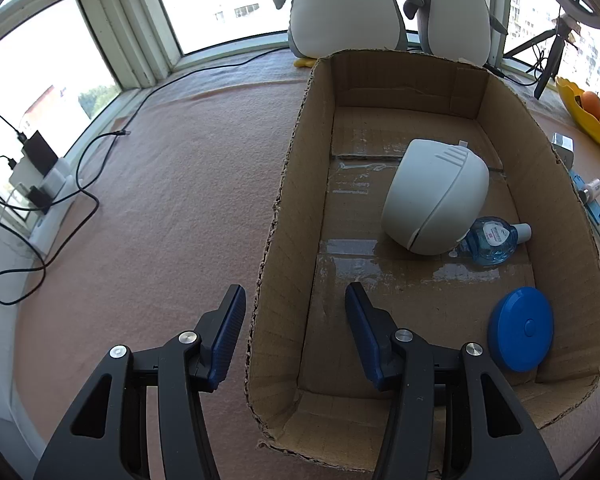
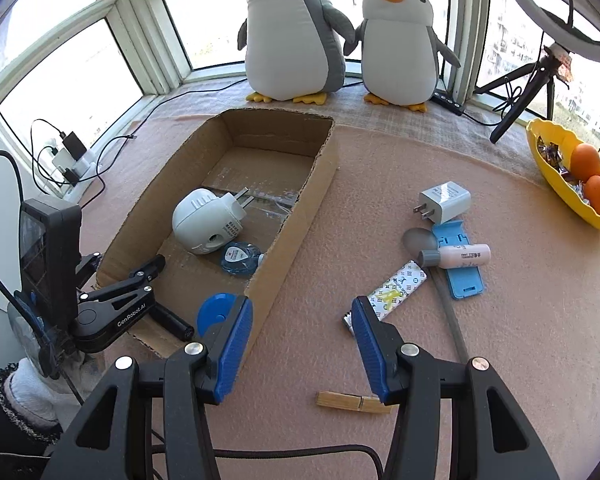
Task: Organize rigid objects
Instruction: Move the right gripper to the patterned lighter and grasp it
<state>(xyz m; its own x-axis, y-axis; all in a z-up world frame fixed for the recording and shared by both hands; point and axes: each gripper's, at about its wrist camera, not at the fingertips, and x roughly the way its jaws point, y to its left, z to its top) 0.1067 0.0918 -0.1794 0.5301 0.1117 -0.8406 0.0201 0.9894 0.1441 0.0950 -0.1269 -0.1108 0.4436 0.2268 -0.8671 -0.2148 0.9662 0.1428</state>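
An open cardboard box lies on the pink cloth. Inside it are a white plug-in device, a small blue bottle and a blue round disc. My left gripper is open and empty, straddling the box's left wall; it also shows in the right wrist view. My right gripper is open and empty above the cloth right of the box. Ahead of it lie a patterned tube, a white charger, a cream bottle, a blue holder and a wooden clothespin.
Two plush penguins stand at the window behind the box. A yellow bowl with oranges sits far right, next to a black tripod. A power strip with chargers and cables lies at the left sill.
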